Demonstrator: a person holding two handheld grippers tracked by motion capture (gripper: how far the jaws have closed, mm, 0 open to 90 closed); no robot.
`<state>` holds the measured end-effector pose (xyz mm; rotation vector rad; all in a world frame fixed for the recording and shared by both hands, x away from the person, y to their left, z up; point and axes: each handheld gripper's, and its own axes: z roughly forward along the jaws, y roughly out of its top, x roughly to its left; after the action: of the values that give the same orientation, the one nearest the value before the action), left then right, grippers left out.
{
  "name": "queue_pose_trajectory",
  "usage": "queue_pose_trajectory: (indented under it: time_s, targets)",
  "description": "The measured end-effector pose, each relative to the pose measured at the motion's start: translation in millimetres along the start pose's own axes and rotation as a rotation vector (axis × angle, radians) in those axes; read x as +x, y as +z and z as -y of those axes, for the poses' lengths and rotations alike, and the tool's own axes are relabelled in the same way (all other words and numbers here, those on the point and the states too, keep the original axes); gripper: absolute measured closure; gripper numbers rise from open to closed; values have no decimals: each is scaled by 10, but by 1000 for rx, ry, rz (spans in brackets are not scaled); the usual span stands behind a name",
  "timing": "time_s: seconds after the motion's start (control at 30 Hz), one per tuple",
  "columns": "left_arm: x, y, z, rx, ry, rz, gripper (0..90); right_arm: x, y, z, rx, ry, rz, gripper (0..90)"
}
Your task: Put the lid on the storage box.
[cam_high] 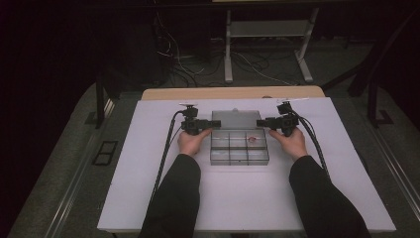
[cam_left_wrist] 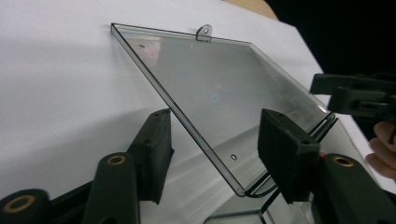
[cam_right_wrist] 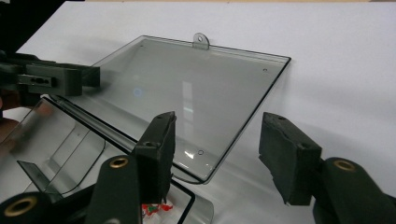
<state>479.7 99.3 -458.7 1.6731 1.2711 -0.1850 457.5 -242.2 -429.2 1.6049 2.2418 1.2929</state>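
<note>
Organizer box [cam_high: 239,148]: a clear plastic compartment case sits at the middle of the white table [cam_high: 148,198], its lid [cam_high: 236,118] swung open and lying back flat on the far side, latch tab pointing away.
Table: white sheet over a wooden top; bare around the box.
Lid: in the left gripper view its near corner edge [cam_left_wrist: 196,140] passes between the two fingers; in the right gripper view the opposite corner [cam_right_wrist: 233,135] lies between that gripper's fingers.
Left gripper [cam_high: 194,125]: at the lid's left edge, fingers [cam_left_wrist: 154,149] half-spread and straddling the edge; the pads look short of the plastic, so nothing is grasped yet.
Right gripper [cam_high: 280,122]: mirrored at the lid's right edge, fingers [cam_right_wrist: 156,154] likewise half-spread around the rim, no firm contact visible.
Step in hand, as I judge it: pinching both side edges to swing the lid forward and shut.
Doing it well: seat both pads squarely on the rim before lifting, raise both sides together so the hinge does not twist, and keep the base from sliding.
Contents: a small red-and-white item [cam_high: 252,139] rests in a far right compartment; the other cells look empty.
</note>
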Motion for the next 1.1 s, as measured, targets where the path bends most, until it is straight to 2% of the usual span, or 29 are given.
queue_pose_trajectory:
  time_s: [0.13, 0.2, 0.57, 0.7, 0.83, 0.93, 1.07, 1.1]
  targets:
    - [23, 1, 6, -1, -26, 23, 467, -17, 24, 10, 8, 12, -5, 482]
    - [29, 0, 9, 0, -34, 26, 473, -12, 43, 18, 17, 5, 11, 493]
    - [69, -1, 19, -17, -73, 70, 537, -57, 70, 20, 17, 60, -24, 518]
    - [55, -10, 13, -24, -60, 69, 567, -48, 66, 7, 16, 60, -28, 539]
    - [42, -40, 7, -53, -51, 77, 617, -48, 54, -2, 11, 52, -31, 546]
    - [41, -59, 7, -78, -49, 90, 662, -55, 43, -11, 7, 69, -41, 548]
    - [53, -98, 15, -107, -27, 120, 709, -41, 19, -22, 1, 44, -52, 587]
    - [53, -111, 18, -119, -37, 130, 728, -39, 16, -25, -3, 36, -55, 589]
